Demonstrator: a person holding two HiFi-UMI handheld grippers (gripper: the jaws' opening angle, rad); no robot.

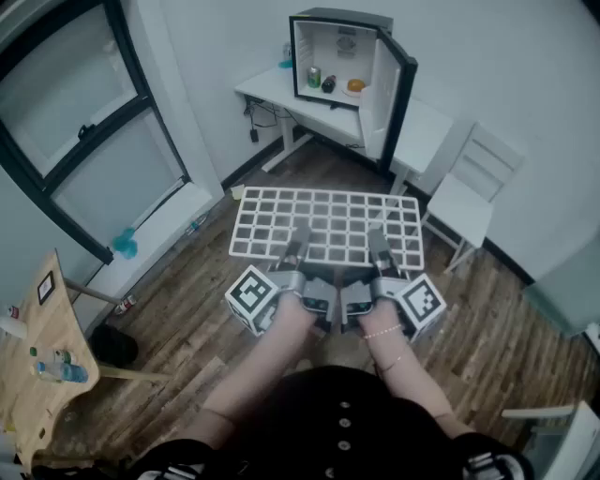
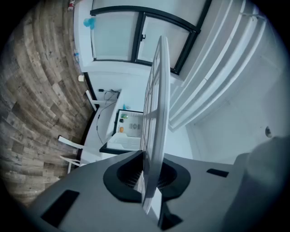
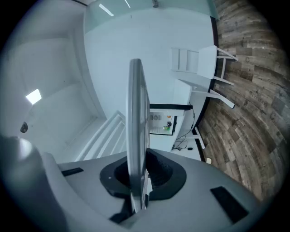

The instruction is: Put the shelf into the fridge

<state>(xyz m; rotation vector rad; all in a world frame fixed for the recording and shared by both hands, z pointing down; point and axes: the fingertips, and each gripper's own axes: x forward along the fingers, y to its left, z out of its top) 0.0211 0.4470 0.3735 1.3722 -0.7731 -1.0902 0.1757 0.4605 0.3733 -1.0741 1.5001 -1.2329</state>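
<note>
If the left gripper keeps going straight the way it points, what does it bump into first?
Probably the open fridge on the desk; the shelf that the left gripper holds would arrive first. The way between looks free, though depth is unclear.

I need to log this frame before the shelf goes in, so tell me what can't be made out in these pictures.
Head view: things inside the fridge are too small to identify; so are any slots for the shelf.
Head view: the shelf's near edge is hidden under the left gripper and right gripper.
Both gripper views: the edge-on shelf covers part of the fridge.
</note>
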